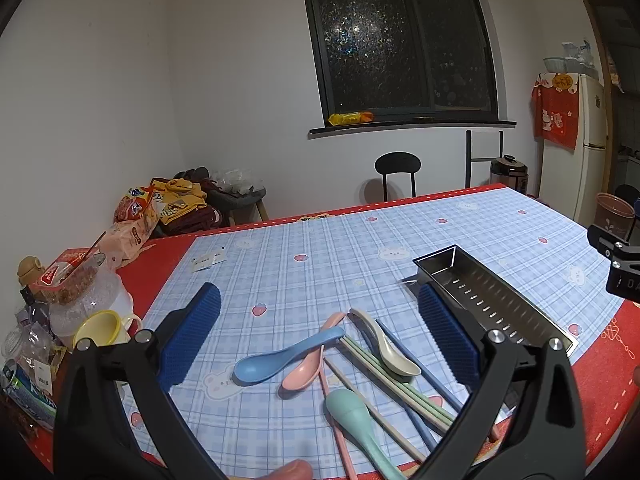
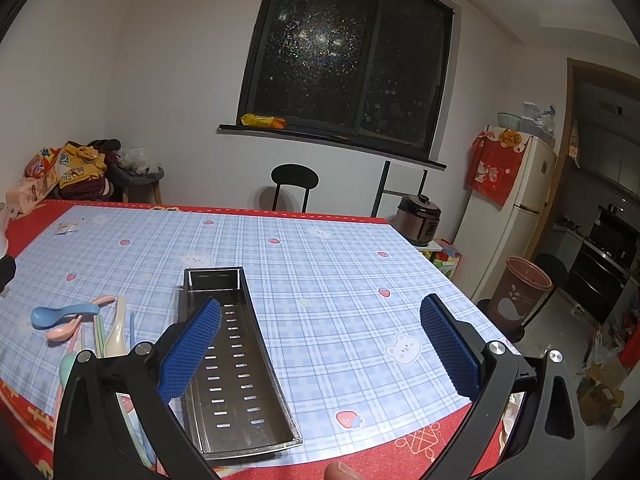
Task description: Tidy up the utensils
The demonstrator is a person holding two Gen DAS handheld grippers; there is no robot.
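Observation:
A pile of utensils lies on the blue checked tablecloth (image 1: 280,272): a blue spoon (image 1: 280,356), a pink spoon (image 1: 308,364), a beige spoon (image 1: 388,348), a teal spoon (image 1: 356,420) and several chopsticks (image 1: 400,380). A long steel perforated tray (image 1: 492,296) stands empty to their right. My left gripper (image 1: 320,324) is open above the pile, holding nothing. My right gripper (image 2: 320,332) is open and empty over the tablecloth, its left finger above the tray (image 2: 236,360). The spoons show at the left in the right wrist view (image 2: 68,316).
Cups, jars and snack bags (image 1: 80,300) crowd the table's left edge. A black chair (image 2: 294,184) stands behind the far edge. A fridge (image 2: 516,208), a rice cooker (image 2: 420,216) and a brown bin (image 2: 520,292) stand to the right.

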